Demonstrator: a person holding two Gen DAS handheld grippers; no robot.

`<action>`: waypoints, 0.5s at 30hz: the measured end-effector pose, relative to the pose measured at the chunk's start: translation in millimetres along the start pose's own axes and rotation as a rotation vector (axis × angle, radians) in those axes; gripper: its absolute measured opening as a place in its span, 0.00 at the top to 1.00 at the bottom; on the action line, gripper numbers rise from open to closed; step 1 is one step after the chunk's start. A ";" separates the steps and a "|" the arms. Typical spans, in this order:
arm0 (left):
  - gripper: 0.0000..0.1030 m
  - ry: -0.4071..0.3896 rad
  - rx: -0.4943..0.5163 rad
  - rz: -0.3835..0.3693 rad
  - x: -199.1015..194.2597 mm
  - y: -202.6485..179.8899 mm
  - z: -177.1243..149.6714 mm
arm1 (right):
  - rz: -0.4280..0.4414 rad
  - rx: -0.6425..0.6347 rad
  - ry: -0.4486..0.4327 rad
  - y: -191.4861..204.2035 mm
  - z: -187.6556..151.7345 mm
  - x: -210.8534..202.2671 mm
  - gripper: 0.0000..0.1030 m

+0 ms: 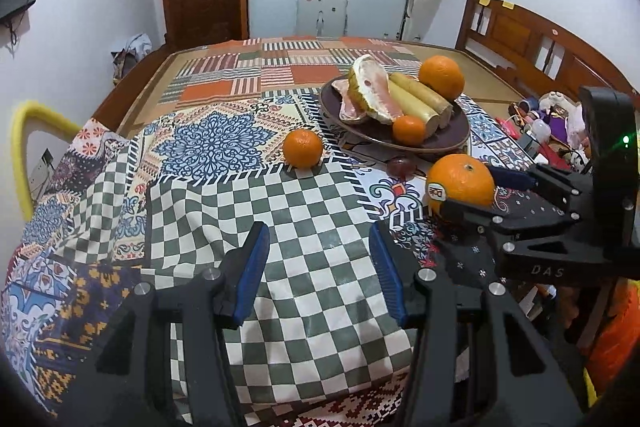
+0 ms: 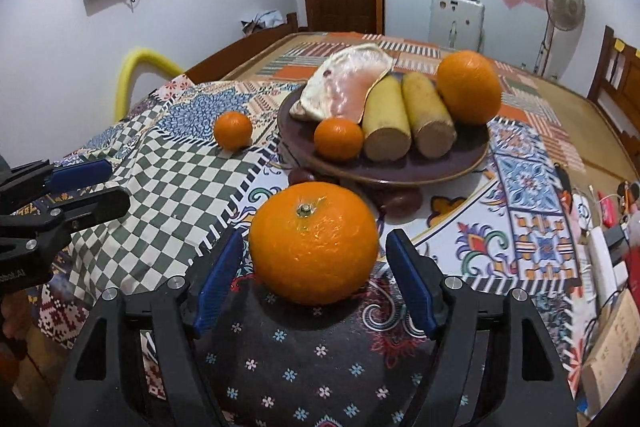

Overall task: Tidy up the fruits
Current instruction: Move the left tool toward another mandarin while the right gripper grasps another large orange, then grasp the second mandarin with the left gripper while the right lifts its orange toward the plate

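A large orange [image 2: 314,243] sits on the patchwork cloth between the open fingers of my right gripper [image 2: 314,279]; the pads stand apart from its sides. It also shows in the left wrist view [image 1: 460,183], with the right gripper [image 1: 474,193] around it. A brown plate [image 2: 472,159] holds a pomelo piece [image 2: 344,83], two peeled bananas [image 2: 404,119], a big orange [image 2: 470,87] and a small mandarin [image 2: 338,139]. Another mandarin [image 2: 233,130] lies on the cloth left of the plate. My left gripper [image 1: 316,259] is open and empty above the checkered patch.
Small dark reddish fruits [image 2: 398,201] lie on the cloth in front of the plate. Clutter [image 2: 608,227] lines the bed's right edge. A yellow padded rail [image 1: 24,147] stands at the left. A wooden headboard [image 1: 540,43] is at the right.
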State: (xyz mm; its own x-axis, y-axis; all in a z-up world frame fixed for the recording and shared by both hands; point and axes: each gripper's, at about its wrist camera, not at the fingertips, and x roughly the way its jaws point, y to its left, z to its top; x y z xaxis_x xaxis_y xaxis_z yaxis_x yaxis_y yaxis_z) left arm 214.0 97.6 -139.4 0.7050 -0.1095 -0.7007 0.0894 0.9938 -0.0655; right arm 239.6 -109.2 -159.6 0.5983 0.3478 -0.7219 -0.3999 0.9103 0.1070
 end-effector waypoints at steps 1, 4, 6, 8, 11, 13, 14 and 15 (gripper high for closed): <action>0.50 0.000 -0.007 0.003 1.8 1.2 0.3 | 0.011 0.002 0.000 -0.6 -0.1 1.8 0.31; 0.50 -0.006 -0.009 0.021 5.7 2.6 1.6 | 0.018 0.008 -0.005 -1.7 0.3 2.9 0.37; 0.49 -0.004 -0.003 0.025 8.7 3.2 4.5 | 0.034 0.018 -0.003 -3.9 0.7 2.2 0.38; 0.45 0.002 -0.001 0.024 11.6 3.9 8.2 | 0.035 0.019 -0.006 -6.0 -0.1 -0.6 0.38; 0.31 -0.026 -0.027 0.038 12.8 7.2 15.9 | 0.022 0.021 -0.037 -10.4 1.7 -11.4 0.38; 0.29 -0.036 -0.030 0.045 14.7 8.0 21.9 | 0.036 0.045 -0.054 -18.8 6.6 -19.3 0.38; 0.27 -0.037 -0.029 0.048 16.7 8.3 26.6 | 0.031 0.053 -0.066 -23.4 9.6 -23.7 0.38; 0.23 -0.037 -0.029 0.052 18.6 8.6 30.5 | 0.018 0.055 -0.079 -26.8 12.7 -26.8 0.38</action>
State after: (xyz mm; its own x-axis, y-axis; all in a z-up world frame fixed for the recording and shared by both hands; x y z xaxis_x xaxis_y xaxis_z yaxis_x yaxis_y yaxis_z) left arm 249.4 103.7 -131.3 0.7341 -0.0578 -0.6766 0.0320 0.9982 -0.0505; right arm 243.1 -140.1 -134.4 0.6452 0.3784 -0.6637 -0.3737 0.9140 0.1578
